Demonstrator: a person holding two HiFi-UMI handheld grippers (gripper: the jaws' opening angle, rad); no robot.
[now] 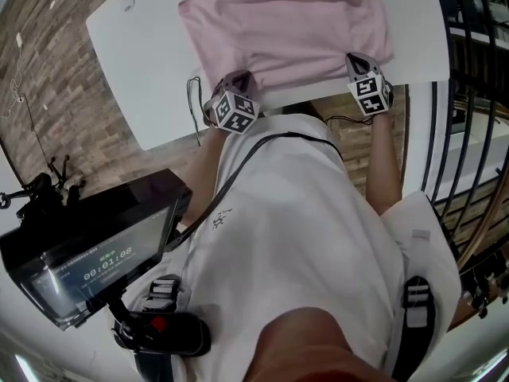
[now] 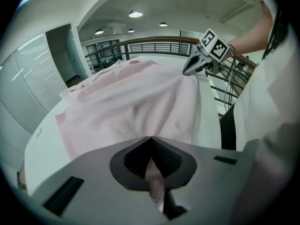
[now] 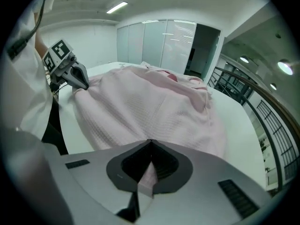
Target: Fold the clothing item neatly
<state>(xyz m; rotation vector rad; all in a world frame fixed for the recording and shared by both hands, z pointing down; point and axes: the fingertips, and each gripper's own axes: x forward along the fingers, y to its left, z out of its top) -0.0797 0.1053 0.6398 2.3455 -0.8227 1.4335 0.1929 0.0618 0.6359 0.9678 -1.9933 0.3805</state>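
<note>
Nearest the head camera is the person's white shirt (image 1: 302,237), which fills the lower part of the view. Beyond it, the two tongs sit at the near edge of the white tabletop (image 1: 135,46). The pink garment (image 1: 286,22) lies spread on that tabletop, its near hem at the edge closest to the person and the rest reaching away towards the far side, where it is bunched and uneven. The left tongs (image 1: 238,79) are clenched on the hem at the garment's left near corner; their own view shows a strip of pink cloth pinched between the closed jaws. The right tongs (image 1: 355,60) are likewise clenched on the right near corner, with cloth caught between the jaws in their own view. The fabric runs fairly taut between the two grips, with loose folds behind. Assessment: the step in hand is the two-corner hold on the near hem, preparatory to a first fold; no completed fold is evident. The next move appears to call for both corners to be raised together and carried over to the far side at equal height, keeping the hem straight. Uneven travel would likely skew the fold line.
</note>
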